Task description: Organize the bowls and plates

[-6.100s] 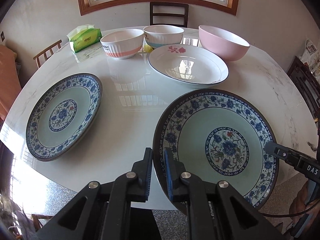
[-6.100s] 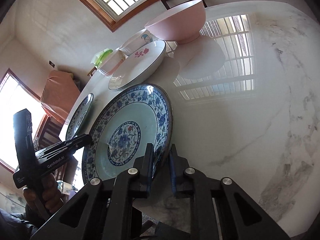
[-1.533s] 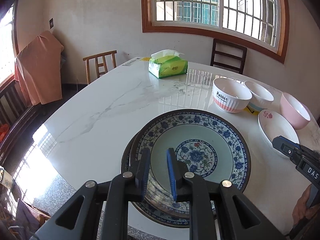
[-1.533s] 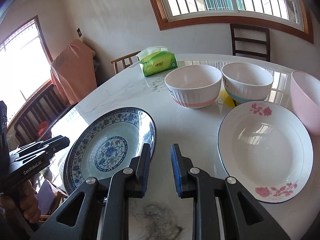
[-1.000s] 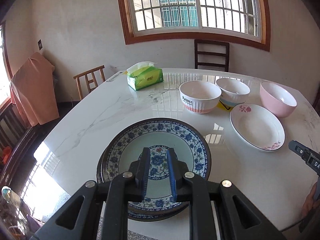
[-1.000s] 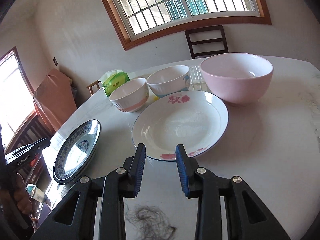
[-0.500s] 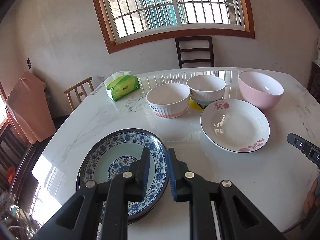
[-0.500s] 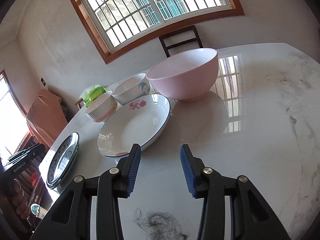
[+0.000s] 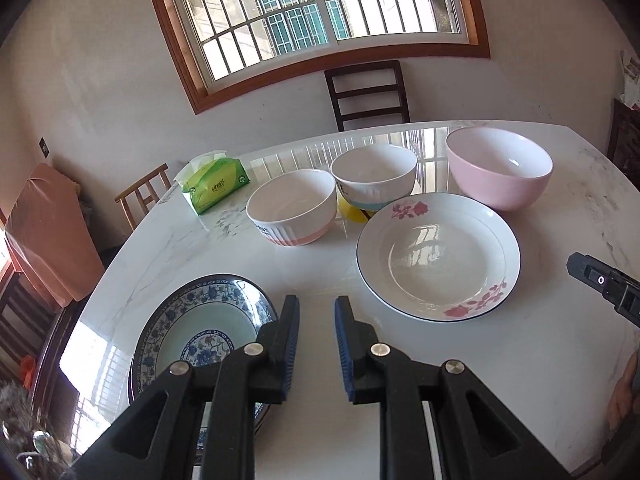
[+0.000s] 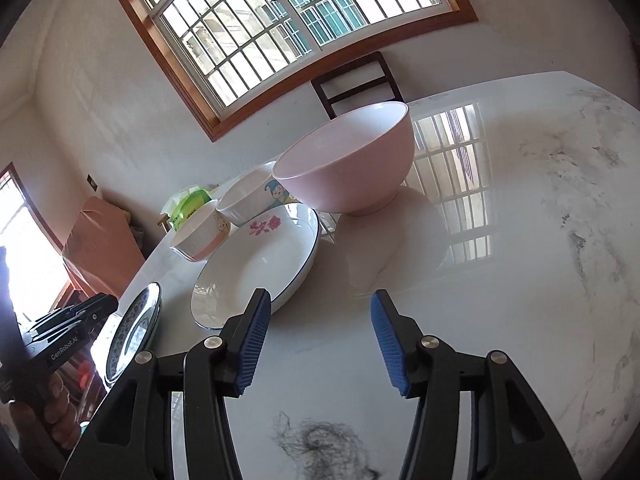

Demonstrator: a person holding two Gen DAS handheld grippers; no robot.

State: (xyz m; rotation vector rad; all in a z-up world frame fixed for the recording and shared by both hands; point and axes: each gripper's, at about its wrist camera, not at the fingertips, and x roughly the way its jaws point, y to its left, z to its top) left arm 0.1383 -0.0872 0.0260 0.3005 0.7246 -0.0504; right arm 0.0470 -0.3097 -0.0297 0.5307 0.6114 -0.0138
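Note:
Two blue-and-white floral plates [image 9: 200,328] lie stacked at the table's near left. My left gripper [image 9: 317,312] hovers just right of them, its jaws a narrow gap apart with nothing between. Ahead to its right sits a white plate with pink flowers [image 9: 438,256]. Behind it stand a pink bowl [image 9: 498,168], a blue-banded white bowl [image 9: 374,176] and a pink-banded white bowl [image 9: 292,208]. My right gripper [image 10: 320,312] is over bare marble near the white plate [image 10: 260,264], facing the pink bowl [image 10: 348,168]. Its jaws are opening and hold nothing.
A green tissue pack [image 9: 214,186] sits at the back left, and a small yellow thing [image 9: 352,212] lies between the bowls. A dark chair [image 9: 368,92] and a wooden chair [image 9: 144,196] stand round the marble table [image 9: 520,360]. A clump of dark fluff [image 10: 320,444] lies below the right gripper.
Both grippers swung rightwards across the table. The left one moved off the stacked blue plates to their right side. The right one's jaws widened, and the pink bowl came nearer.

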